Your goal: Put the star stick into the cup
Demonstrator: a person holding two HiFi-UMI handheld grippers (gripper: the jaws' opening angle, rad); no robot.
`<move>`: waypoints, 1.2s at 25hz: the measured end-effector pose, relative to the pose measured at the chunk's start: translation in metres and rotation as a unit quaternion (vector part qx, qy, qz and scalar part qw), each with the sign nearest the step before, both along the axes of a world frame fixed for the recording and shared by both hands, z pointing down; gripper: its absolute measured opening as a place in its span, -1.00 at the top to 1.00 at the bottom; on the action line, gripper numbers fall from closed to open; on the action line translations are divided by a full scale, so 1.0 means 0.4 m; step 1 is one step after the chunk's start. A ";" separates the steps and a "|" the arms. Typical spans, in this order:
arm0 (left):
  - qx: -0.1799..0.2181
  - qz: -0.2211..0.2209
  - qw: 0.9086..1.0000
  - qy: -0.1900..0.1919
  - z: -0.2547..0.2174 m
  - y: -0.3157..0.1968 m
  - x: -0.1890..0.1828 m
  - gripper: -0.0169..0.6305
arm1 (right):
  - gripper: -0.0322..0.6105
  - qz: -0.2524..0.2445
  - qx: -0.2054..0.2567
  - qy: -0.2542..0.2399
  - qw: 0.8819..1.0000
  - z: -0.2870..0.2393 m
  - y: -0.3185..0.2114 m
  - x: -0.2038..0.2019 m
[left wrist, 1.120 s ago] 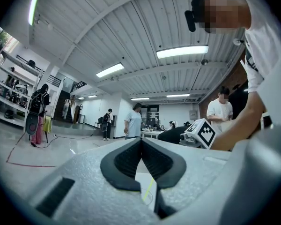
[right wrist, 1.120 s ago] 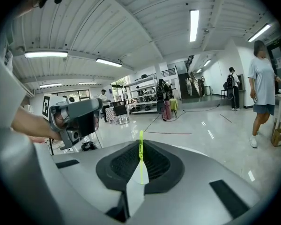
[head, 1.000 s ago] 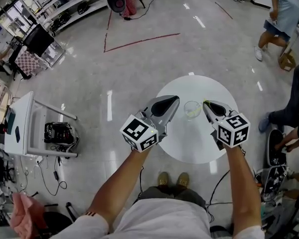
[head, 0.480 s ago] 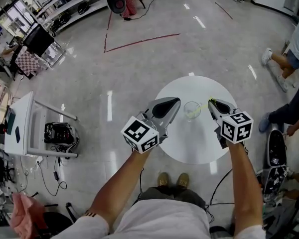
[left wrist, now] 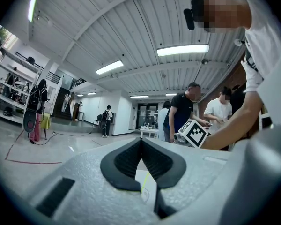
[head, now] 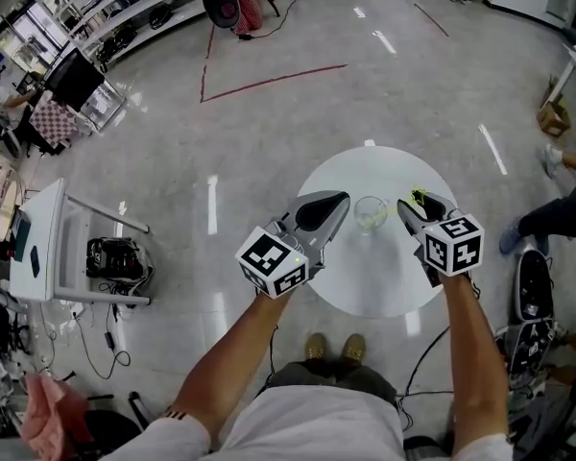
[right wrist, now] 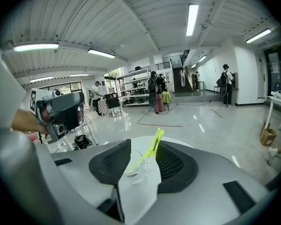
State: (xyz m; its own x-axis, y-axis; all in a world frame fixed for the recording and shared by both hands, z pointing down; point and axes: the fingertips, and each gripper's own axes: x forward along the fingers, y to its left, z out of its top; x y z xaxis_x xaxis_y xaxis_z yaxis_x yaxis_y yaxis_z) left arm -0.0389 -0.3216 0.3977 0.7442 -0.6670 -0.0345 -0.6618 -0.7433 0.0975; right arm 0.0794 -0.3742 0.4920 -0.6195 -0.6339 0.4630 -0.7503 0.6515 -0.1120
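A clear cup (head: 370, 212) stands on the round white table (head: 365, 281). The yellow-green star stick (head: 415, 197) has its lower end in the cup (right wrist: 136, 170) and leans up toward my right gripper (head: 410, 206). In the right gripper view the stick (right wrist: 152, 149) stands between the jaws, its star end near the right-hand pad. My right gripper (right wrist: 144, 143) is opening, and its pads stand apart from the stick. My left gripper (head: 338, 200) hovers just left of the cup, shut (left wrist: 140, 140) on nothing.
A white cart (head: 38, 238) and a black device on the floor (head: 115, 257) stand to the left. A person's legs (head: 557, 209) and dark gear (head: 533, 286) are by the table's right side. Several people stand further back in the room.
My right gripper's jaws have come apart from the stick, which now leans in the cup. A person at the upper right has walked out of view. The left gripper has barely moved.
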 end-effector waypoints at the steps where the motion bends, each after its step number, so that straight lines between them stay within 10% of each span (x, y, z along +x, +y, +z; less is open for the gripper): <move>1: -0.001 0.000 1.000 0.000 0.001 0.001 0.001 0.90 | 0.47 0.000 0.001 0.005 1.000 0.002 0.000 0.002; 17: -0.002 0.011 1.000 -0.005 0.014 0.023 0.027 0.90 | 0.16 0.015 -0.024 0.077 0.997 0.065 0.018 0.063; 30: 0.004 0.028 1.000 -0.006 0.000 0.028 0.067 0.90 | 0.14 0.022 0.052 0.028 0.998 -0.075 0.054 0.096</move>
